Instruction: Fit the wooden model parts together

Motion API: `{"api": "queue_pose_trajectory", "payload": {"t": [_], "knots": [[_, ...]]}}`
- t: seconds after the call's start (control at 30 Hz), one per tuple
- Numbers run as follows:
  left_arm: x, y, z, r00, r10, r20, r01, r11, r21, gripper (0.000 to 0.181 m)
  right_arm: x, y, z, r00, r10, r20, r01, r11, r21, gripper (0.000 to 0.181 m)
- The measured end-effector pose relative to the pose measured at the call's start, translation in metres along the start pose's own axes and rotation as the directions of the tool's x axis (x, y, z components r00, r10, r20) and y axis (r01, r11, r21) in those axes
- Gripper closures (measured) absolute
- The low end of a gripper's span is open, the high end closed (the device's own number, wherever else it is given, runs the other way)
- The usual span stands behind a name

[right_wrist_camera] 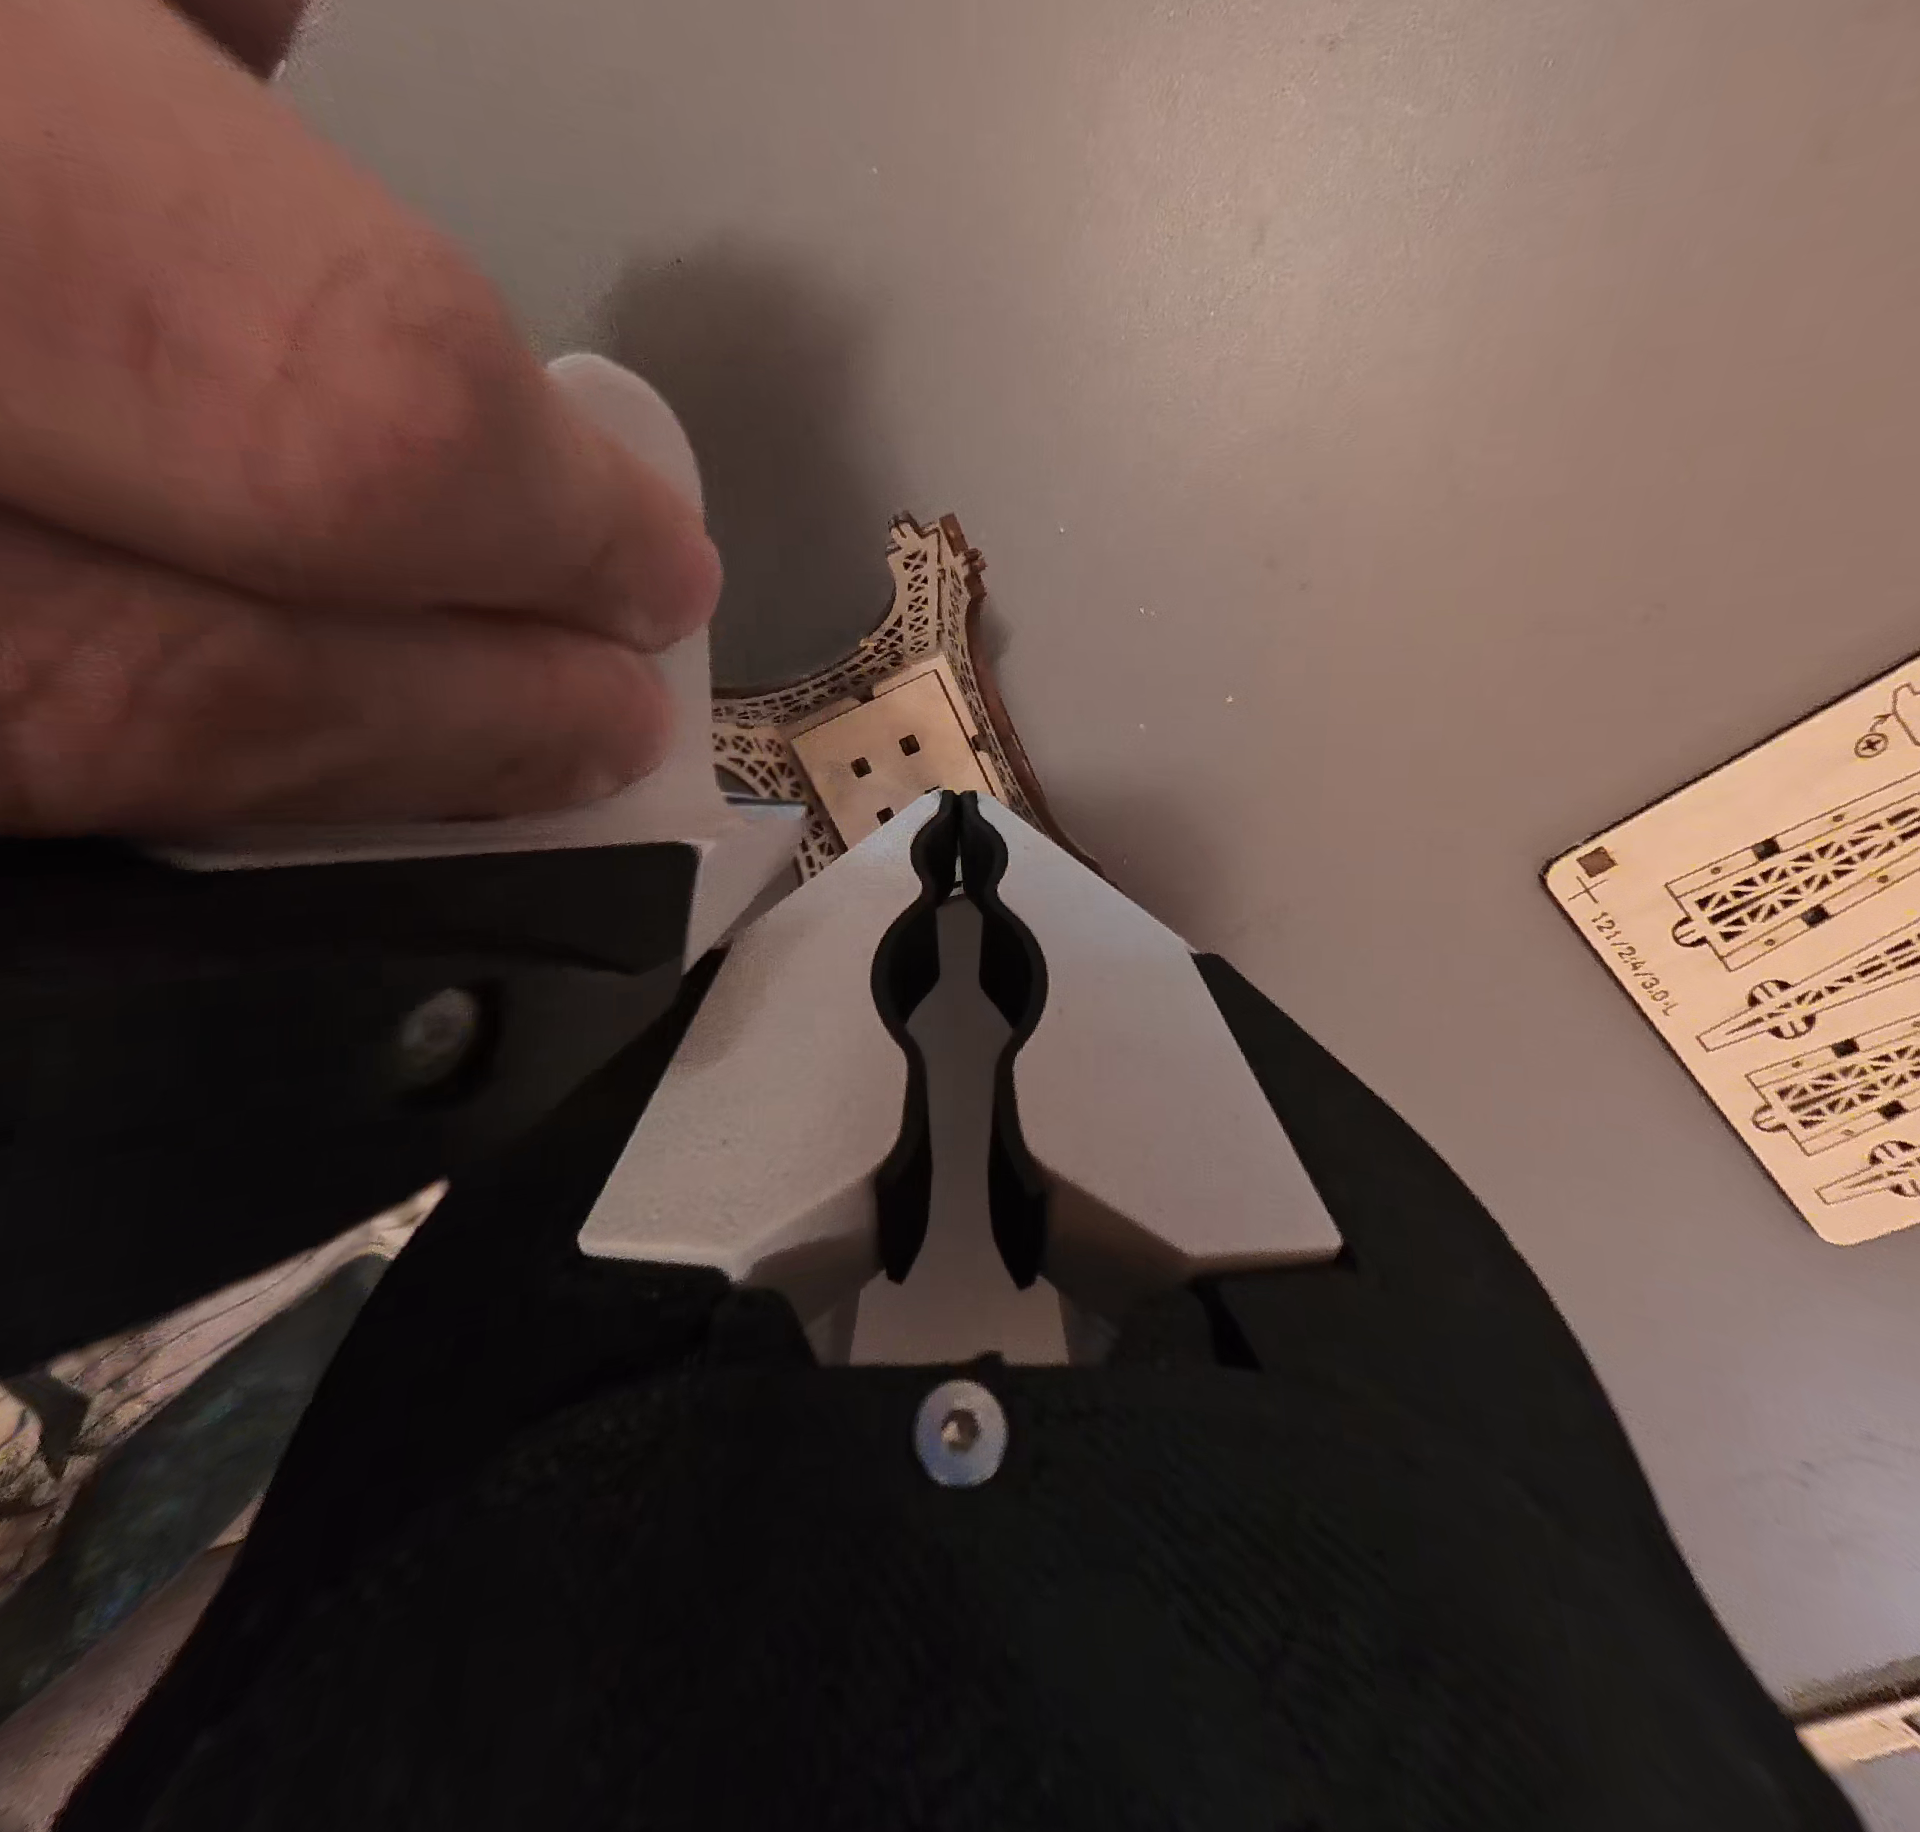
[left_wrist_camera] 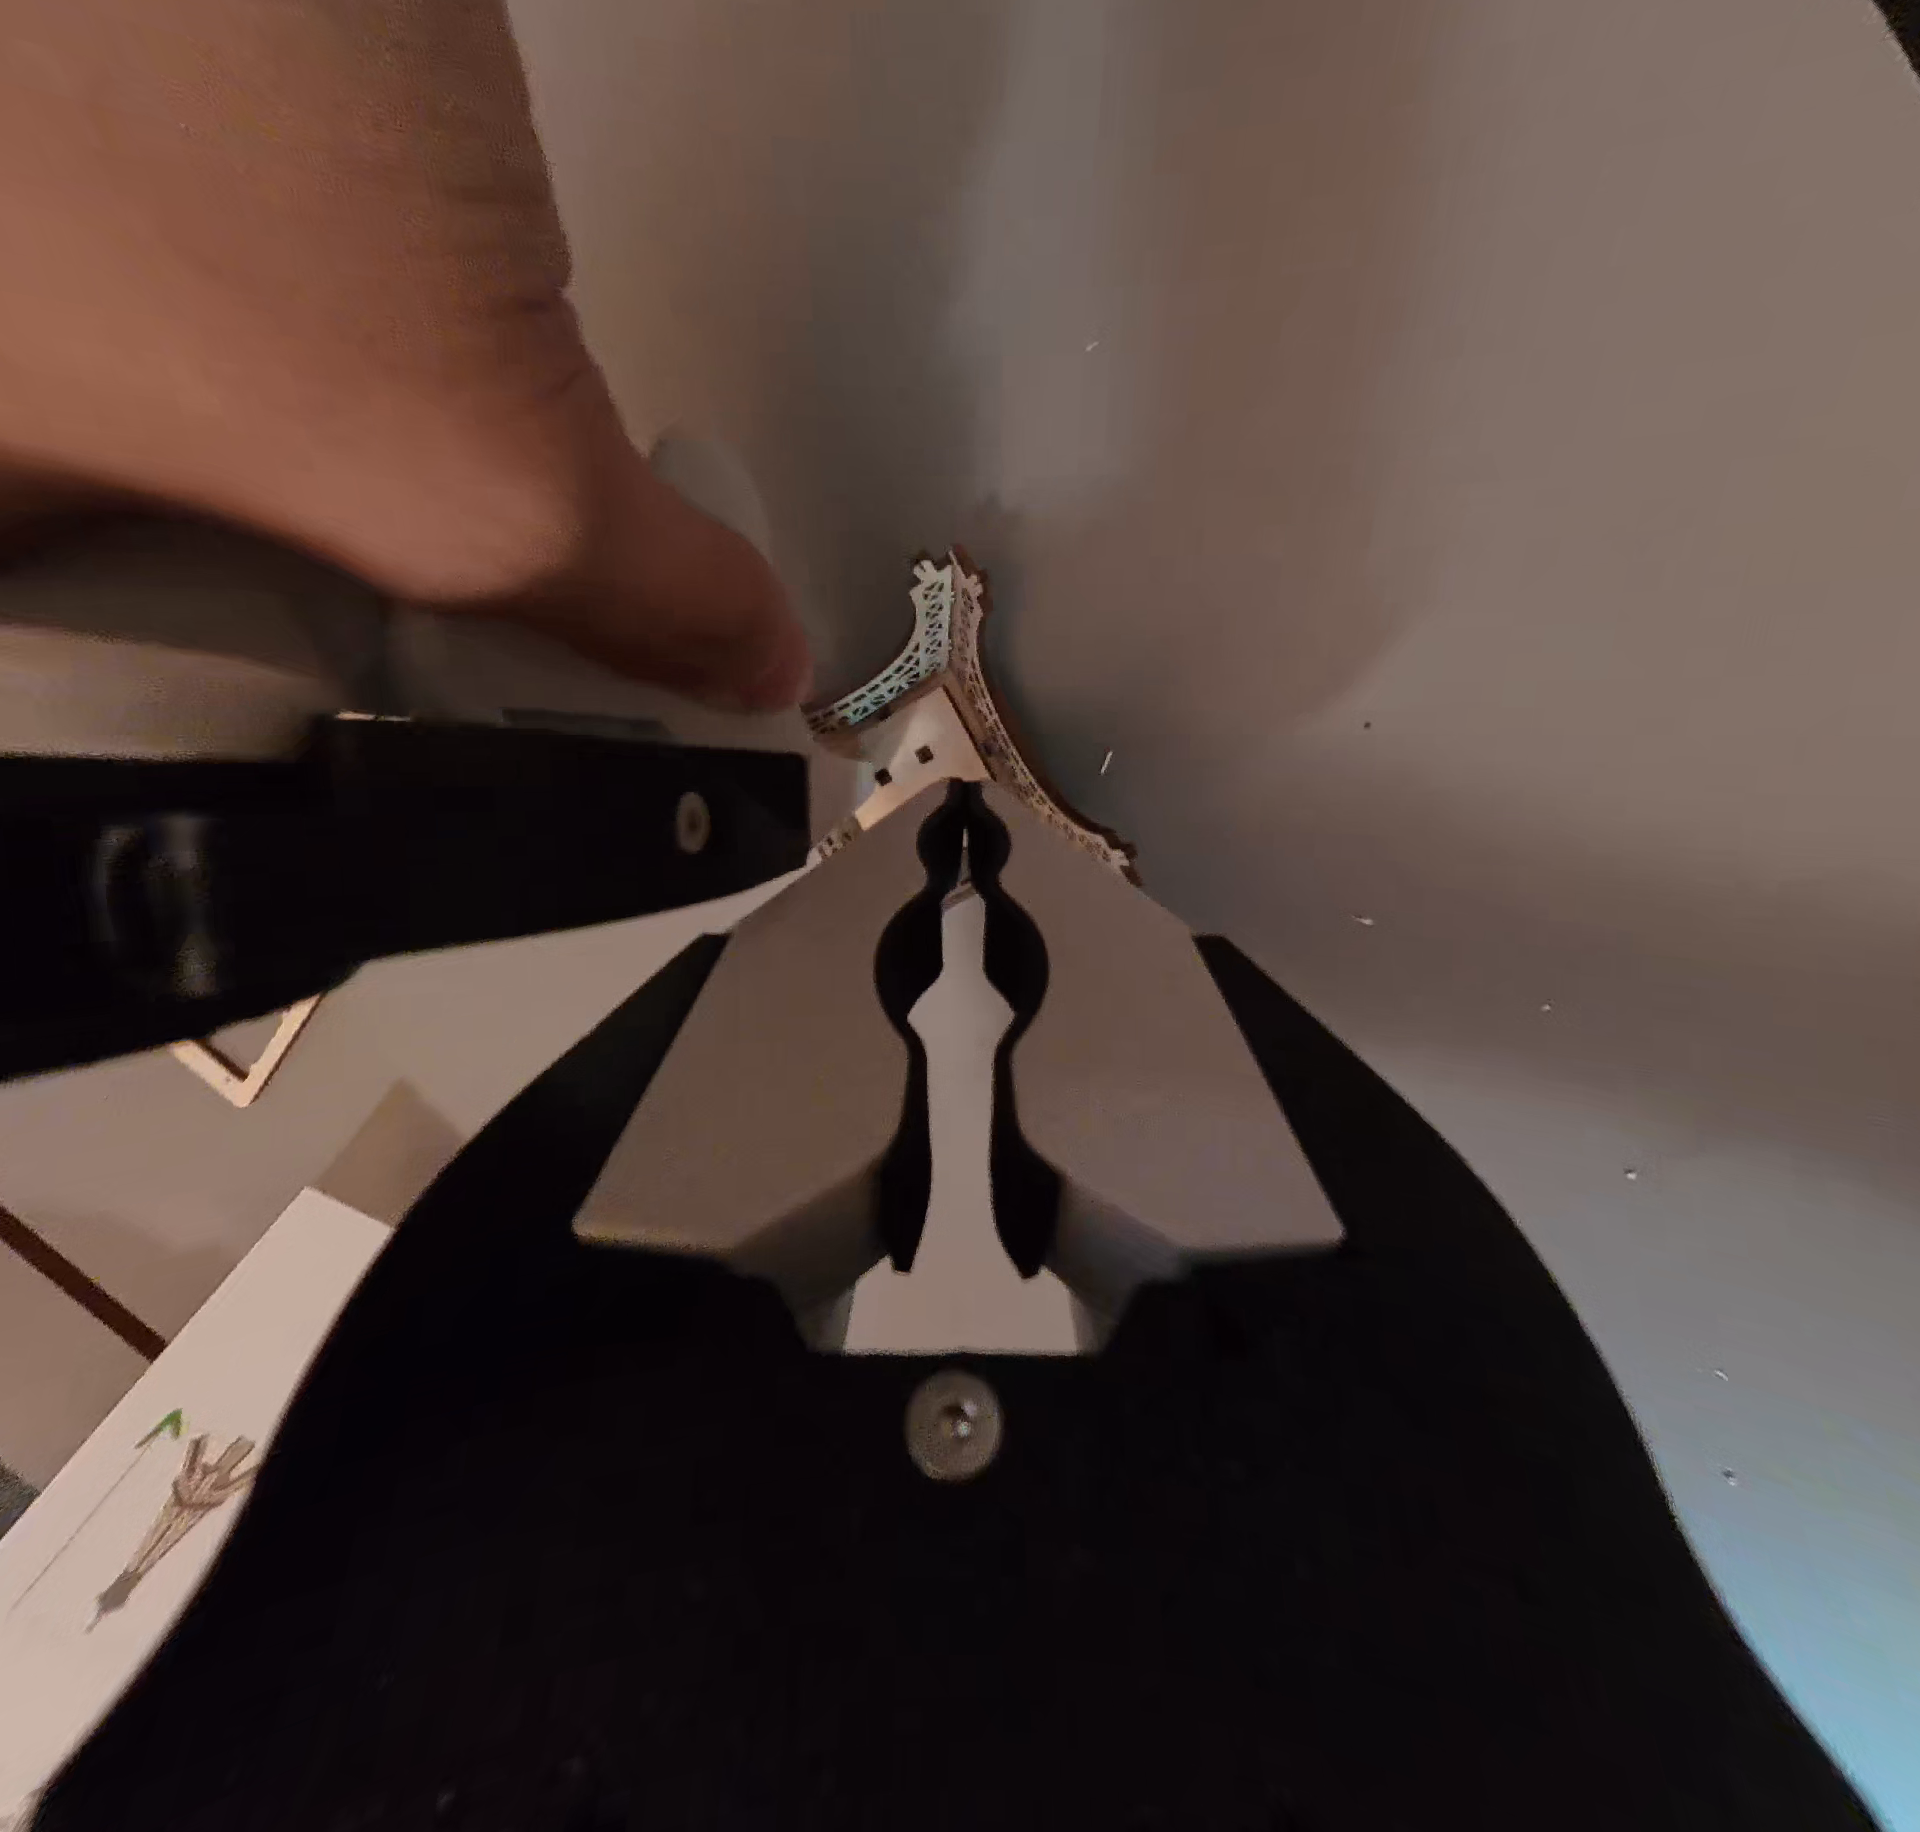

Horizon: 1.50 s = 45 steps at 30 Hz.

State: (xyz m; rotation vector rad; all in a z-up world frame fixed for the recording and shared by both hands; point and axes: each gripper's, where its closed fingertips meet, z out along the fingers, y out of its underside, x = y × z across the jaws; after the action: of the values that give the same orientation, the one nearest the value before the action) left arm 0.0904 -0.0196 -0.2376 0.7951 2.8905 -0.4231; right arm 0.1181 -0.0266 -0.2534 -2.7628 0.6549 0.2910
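The wooden model (left_wrist_camera: pixel 935 681) is a lattice tower base with curved legs and a flat platform with small square holes. It rests on the grey table (left_wrist_camera: pixel 1351 535). My left gripper (left_wrist_camera: pixel 961 795) is shut, its tips clamped on the platform's near edge. In the right wrist view the same model (right_wrist_camera: pixel 894 743) lies ahead, and my right gripper (right_wrist_camera: pixel 956 806) is shut, its tips on the platform's near corner. In each view the other gripper comes in from the left, and its tip reaches the model's left side.
A wooden parts sheet (right_wrist_camera: pixel 1745 1034) with uncut lattice pieces lies on the table at right. A printed instruction sheet (left_wrist_camera: pixel 156 1470) and a punched-out sheet frame (left_wrist_camera: pixel 249 1065) lie at lower left. A person's hand (right_wrist_camera: pixel 312 535) fills the upper left of both views. Less than 4 cm separates the two grippers' tips.
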Motion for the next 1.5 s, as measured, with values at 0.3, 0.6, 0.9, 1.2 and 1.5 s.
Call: {"api": "queue_pose_trajectory", "payload": {"t": [0.3, 0.6, 0.9, 1.2, 1.5], "knots": [[0.005, 0.010, 0.012, 0.999, 0.036, -0.014, -0.037, 0.995, -0.097, 0.181, 0.000, 0.000, 0.000, 0.999, 0.032, 0.031, -0.033, 0.999, 0.021, 0.181], [0.006, 0.011, 0.013, 0.993, 0.116, -0.027, -0.118, 0.989, -0.095, 0.181, 0.000, 0.000, 0.000, 0.997, 0.053, 0.056, -0.055, 0.998, 0.020, 0.181], [0.007, 0.010, 0.013, 0.985, 0.171, -0.027, -0.172, 0.983, -0.065, 0.181, 0.000, 0.000, 0.000, 0.994, 0.084, 0.064, -0.083, 0.996, -0.012, 0.181], [0.008, 0.011, 0.014, 0.974, 0.223, -0.037, -0.226, 0.966, -0.123, 0.181, 0.001, -0.001, 0.000, 0.988, 0.115, 0.101, -0.119, 0.992, 0.037, 0.181], [0.008, 0.011, 0.014, 0.974, 0.225, -0.020, -0.226, 0.966, -0.129, 0.181, 0.001, 0.000, 0.000, 0.993, 0.103, 0.061, -0.105, 0.994, 0.029, 0.181]]}}
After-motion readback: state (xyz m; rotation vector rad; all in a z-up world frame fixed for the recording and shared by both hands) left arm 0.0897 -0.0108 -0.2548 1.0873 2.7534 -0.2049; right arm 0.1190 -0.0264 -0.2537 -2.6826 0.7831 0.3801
